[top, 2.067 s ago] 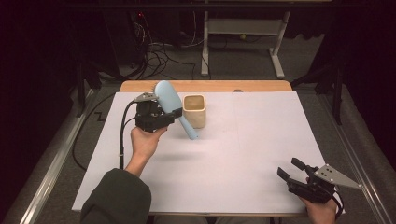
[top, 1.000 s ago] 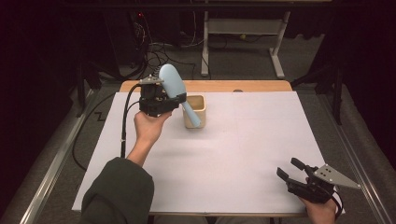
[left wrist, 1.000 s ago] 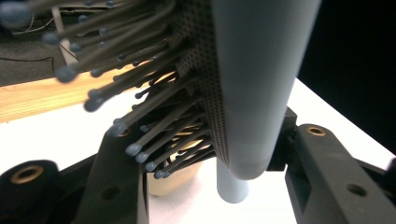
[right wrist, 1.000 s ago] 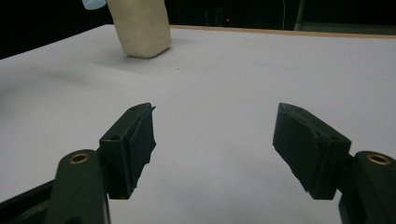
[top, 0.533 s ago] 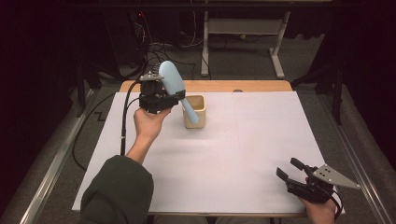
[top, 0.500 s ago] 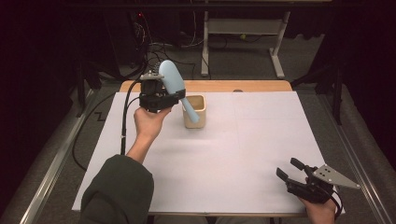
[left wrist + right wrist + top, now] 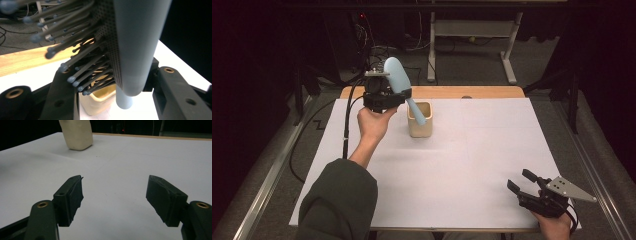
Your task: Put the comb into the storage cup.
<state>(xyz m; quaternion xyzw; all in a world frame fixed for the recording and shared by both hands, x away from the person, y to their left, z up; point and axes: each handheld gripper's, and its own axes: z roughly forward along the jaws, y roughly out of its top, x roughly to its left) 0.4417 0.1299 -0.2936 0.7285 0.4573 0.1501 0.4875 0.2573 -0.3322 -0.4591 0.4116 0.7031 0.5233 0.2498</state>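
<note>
A light blue hairbrush (image 7: 401,86) is shown clamped between the jaws of the left hand-held gripper (image 7: 384,96), which is held raised above the far left part of the worktop (image 7: 472,165). The brush is tilted: its broad head is seen uppermost, above the gripper, and its handle is directed downward and to the right, with the tip at the mouth of a cream square cup (image 7: 420,120). Whether the tip touches the cup's rim cannot be told. In the left gripper view, the brush back (image 7: 138,45) is seen pressed against one jaw, while the bristles (image 7: 75,62) are spread toward the other; the handle tip (image 7: 124,101) appears just beside the cup (image 7: 100,102) below.

The cup is placed upright on the white sheet that covers the worktop, toward its far side and left of centre. A bare wooden strip (image 7: 462,92) is visible along the far edge.

The right hand-held gripper (image 7: 526,187) is held low over the near right corner of the worktop, well apart from the cup and the brush. In the right gripper view its jaws are seen set wide apart, with nothing between them, and the cup (image 7: 76,133) is seen far ahead to the left.
</note>
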